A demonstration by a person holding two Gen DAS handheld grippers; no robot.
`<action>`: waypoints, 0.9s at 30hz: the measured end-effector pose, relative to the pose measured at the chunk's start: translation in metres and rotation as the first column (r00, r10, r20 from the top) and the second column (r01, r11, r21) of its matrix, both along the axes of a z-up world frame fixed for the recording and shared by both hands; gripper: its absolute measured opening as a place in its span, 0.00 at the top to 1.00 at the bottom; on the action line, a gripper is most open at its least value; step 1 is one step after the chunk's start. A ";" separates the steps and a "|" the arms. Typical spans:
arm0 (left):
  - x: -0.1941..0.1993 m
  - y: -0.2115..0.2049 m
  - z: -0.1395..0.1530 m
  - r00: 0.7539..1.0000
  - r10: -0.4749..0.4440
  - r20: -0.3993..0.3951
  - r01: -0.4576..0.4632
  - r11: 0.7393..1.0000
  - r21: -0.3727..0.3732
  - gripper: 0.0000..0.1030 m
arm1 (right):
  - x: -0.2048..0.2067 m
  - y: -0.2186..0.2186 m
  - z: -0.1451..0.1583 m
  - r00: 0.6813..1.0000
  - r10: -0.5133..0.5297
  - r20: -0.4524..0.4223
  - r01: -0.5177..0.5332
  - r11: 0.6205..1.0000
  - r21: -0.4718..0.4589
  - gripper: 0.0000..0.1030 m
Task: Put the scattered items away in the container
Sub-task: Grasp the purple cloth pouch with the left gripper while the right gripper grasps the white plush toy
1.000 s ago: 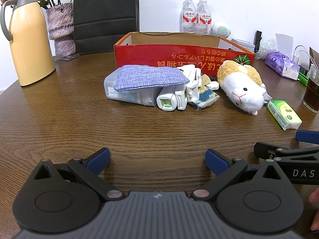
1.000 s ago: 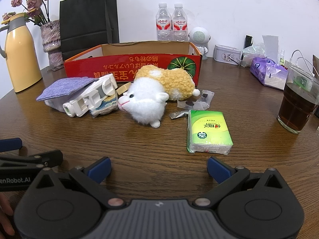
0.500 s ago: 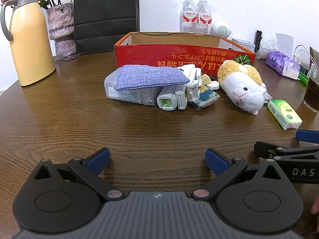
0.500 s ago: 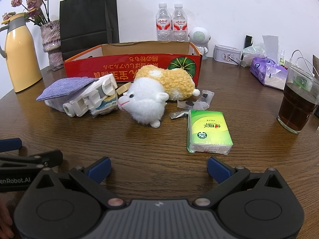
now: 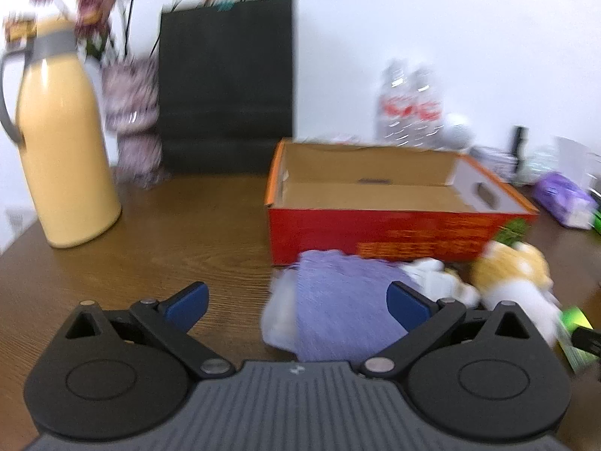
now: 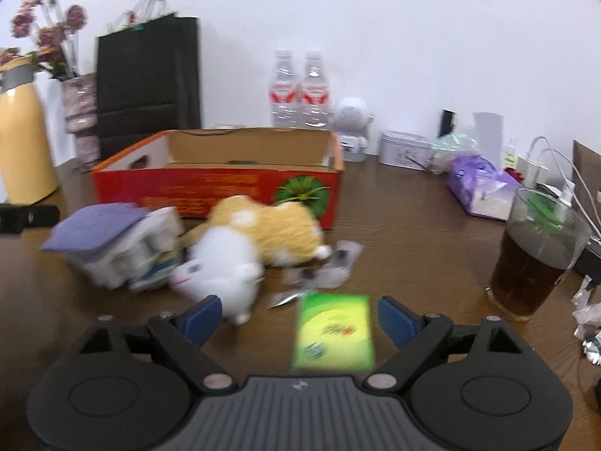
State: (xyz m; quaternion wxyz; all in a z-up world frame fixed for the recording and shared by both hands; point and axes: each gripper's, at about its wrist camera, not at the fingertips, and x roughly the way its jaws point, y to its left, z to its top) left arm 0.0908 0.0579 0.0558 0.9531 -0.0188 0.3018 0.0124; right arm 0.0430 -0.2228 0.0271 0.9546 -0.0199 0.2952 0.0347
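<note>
The open red cardboard box [image 5: 394, 225] [image 6: 210, 188] stands at the back of the wooden table and looks bare inside. In front of it lie a blue fabric pouch [image 5: 345, 300] [image 6: 94, 229] on a clear plastic case, white plastic pieces [image 6: 135, 251], a yellow and white plush toy [image 6: 255, 240] [image 5: 514, 278] and a green tissue pack [image 6: 334, 334]. My left gripper [image 5: 296, 300] is open above the pouch's near edge. My right gripper [image 6: 296, 315] is open with its jaws closing; the green pack lies between the fingers, untouched by the pads.
A yellow thermos [image 5: 64, 158], a flower vase [image 5: 131, 124] and a black paper bag [image 5: 225, 86] stand at the back left. Two water bottles [image 6: 300, 90], a white speaker [image 6: 353, 127], a tin, a purple tissue pack [image 6: 480, 188] and a glass of dark drink [image 6: 533, 259] stand at the right.
Both grippers moved forward and up toward the items. The pouch now sits between the left fingers, the green pack between the right fingers, whose gap has narrowed a little.
</note>
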 end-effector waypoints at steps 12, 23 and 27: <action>-0.001 0.011 -0.007 0.994 0.056 -0.092 -0.074 0.976 -0.207 0.89 | 0.060 0.032 -0.015 0.974 0.202 -0.104 -0.182 0.968 0.175 0.40; -0.102 -0.003 0.030 0.991 -0.082 0.101 0.100 0.977 -0.187 0.97 | -0.009 0.034 0.028 0.970 0.227 0.087 -0.232 0.971 0.052 0.52; -0.153 -0.013 0.027 0.980 -0.161 0.120 0.181 0.966 -0.187 0.97 | -0.060 0.032 0.033 0.962 0.260 0.083 -0.266 0.962 0.066 0.52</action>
